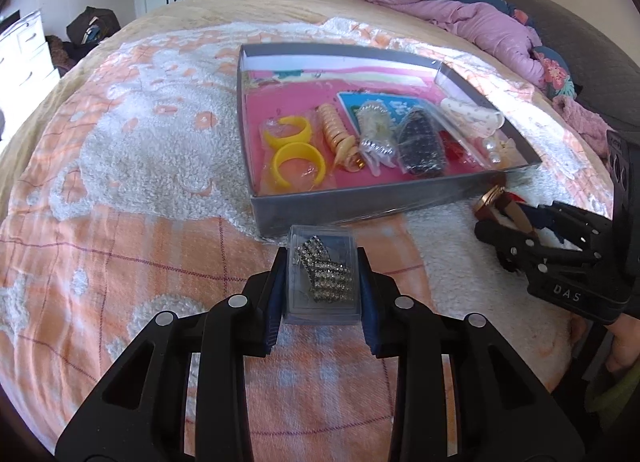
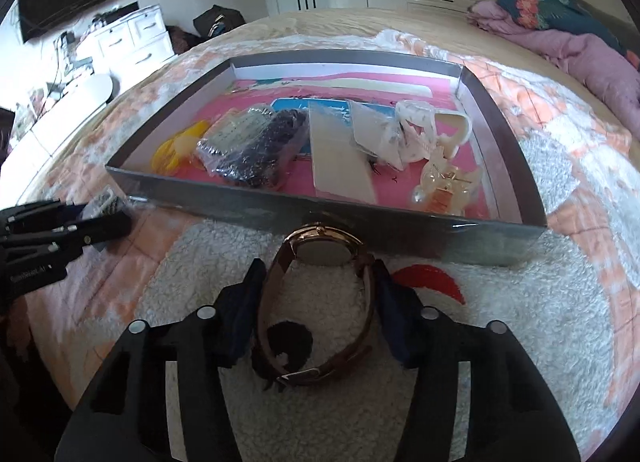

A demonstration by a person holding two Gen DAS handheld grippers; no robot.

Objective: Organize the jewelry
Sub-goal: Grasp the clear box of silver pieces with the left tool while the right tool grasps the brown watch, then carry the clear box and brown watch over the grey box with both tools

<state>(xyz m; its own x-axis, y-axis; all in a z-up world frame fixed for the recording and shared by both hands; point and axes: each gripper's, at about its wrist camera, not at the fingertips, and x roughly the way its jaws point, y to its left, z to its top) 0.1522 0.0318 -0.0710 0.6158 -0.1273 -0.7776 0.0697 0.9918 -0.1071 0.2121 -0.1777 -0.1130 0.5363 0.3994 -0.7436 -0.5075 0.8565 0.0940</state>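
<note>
Gripping a clear hard-plastic case [image 1: 322, 278] of rhinestone pieces squarely between its blue pads, left gripper [image 1: 322, 294] sits above fuzzy blanket [image 1: 120, 165]. Right gripper [image 2: 318, 302] clamps brown-strap watch [image 2: 320, 298] just before shallow grey cardboard tray [image 2: 400, 240].

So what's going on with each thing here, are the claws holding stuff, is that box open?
Left claw: shut on the clear case.
Clear case: lid closed, sparkly brooch inside, held just outside the box.
Right claw: shut on the watch.
Watch: strap buckled in a loop, gripped by its sides, outside the box.
Grey box: open, no lid on, lying on the bed.
Yellow cuffs: inside the box, bagged.
</note>
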